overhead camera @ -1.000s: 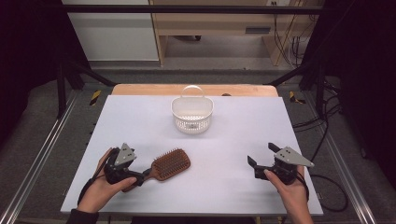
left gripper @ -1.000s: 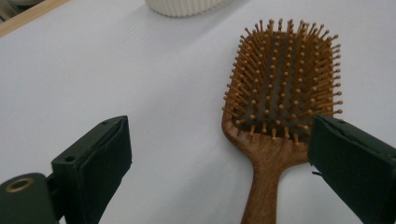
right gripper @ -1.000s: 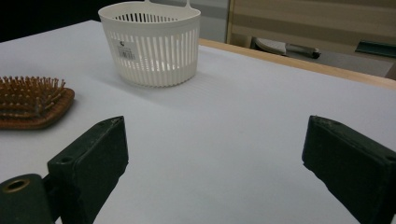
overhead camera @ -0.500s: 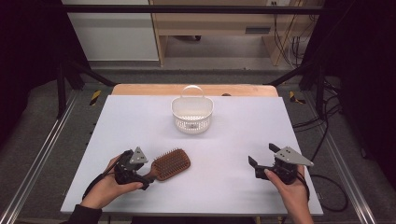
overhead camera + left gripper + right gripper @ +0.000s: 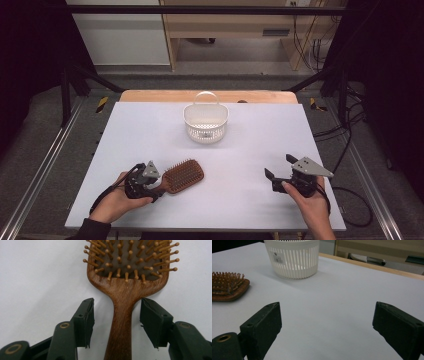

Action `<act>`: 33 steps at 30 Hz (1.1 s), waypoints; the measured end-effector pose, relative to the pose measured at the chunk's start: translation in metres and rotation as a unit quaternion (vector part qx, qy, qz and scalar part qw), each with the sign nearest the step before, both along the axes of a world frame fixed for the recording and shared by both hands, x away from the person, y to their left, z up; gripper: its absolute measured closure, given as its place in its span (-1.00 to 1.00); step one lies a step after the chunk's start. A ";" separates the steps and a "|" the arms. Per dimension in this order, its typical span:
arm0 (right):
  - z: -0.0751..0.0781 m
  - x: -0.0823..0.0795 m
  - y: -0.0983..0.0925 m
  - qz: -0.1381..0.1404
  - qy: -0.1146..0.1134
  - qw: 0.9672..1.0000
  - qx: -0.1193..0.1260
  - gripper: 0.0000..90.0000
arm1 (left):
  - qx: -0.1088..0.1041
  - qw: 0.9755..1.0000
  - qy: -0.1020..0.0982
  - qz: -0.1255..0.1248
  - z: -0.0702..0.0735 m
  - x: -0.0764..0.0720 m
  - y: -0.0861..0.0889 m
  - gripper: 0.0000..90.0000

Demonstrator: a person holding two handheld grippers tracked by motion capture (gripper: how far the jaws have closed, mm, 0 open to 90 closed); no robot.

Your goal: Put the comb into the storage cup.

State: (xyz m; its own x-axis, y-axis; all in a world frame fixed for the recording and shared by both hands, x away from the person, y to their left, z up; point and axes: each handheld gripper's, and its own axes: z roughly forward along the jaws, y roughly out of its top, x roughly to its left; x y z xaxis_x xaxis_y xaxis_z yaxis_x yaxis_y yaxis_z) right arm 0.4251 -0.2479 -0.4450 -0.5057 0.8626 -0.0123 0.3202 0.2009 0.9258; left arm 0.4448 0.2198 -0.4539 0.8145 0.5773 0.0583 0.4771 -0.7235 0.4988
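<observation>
Lying bristles-up, hairbrush (image 5: 182, 176), head pointing right and slightly away, left gripper (image 5: 116, 315) fingers closing, straddling handle untouched

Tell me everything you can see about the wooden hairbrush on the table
The hairbrush is a paddle brush of brown wood, with a dark pad studded with ball-tipped wooden pins. It lies flat on the white table, bristles up, near the front left. Its handle runs between the jaws of the left gripper, which have just been closing; gaps remain on both sides, so the pads are not yet pressing it.
</observation>
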 end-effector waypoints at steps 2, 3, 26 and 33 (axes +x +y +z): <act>0.000 0.000 0.000 0.001 0.000 1.000 0.000 -0.80 | 0.004 1.000 0.005 -0.002 0.000 0.000 0.000 0.13; 0.000 0.000 0.000 0.001 0.001 1.000 0.000 -0.80 | 0.012 1.000 0.009 -0.005 -0.001 0.000 -0.001 0.16; -0.003 0.003 0.002 0.013 0.018 1.000 0.005 -0.79 | 0.079 0.994 0.074 -0.029 0.007 0.015 -0.020 0.46; -0.003 0.003 0.002 0.016 0.021 1.000 0.005 -0.79 | 0.080 0.993 0.080 -0.036 0.007 0.016 -0.020 0.55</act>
State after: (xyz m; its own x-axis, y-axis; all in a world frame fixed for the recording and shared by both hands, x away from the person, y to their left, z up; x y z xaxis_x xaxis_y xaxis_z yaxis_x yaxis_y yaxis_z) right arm 0.4280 -0.2455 -0.4484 -0.5332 0.8458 0.0177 0.3528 0.2033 0.9134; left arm 0.4611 0.1997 -0.4469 0.8595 0.5110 0.0124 0.4849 -0.8228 0.2965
